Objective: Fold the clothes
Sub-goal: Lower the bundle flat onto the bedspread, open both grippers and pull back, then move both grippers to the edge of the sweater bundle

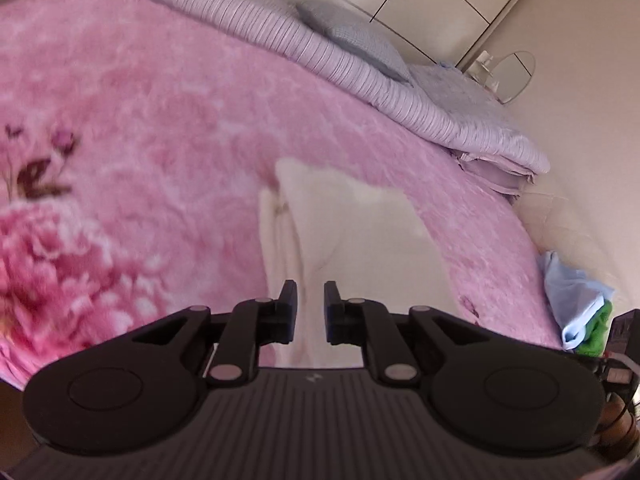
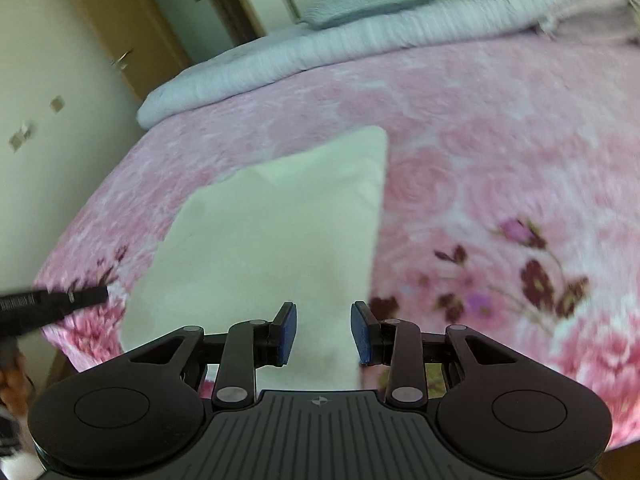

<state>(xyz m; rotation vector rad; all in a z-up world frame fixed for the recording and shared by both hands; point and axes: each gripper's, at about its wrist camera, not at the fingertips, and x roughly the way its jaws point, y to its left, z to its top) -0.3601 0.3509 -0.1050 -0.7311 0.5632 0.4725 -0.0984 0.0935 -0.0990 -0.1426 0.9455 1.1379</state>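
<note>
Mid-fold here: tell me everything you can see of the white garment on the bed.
The white garment is plain cream-white cloth, soft-looking, lying flat on the pink floral blanket near the bed's edge. In the right wrist view it looks already folded: a long shape with a straight right edge and a squared far corner. The left wrist view shows layered folds along its left side. Both grippers hover open over its near end; neither visibly grips it. Blur hides finer details.

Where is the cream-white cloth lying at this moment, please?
The cream-white folded cloth lies flat on the pink floral blanket, near the bed's front edge, just ahead of the open right gripper and the left gripper.
</note>
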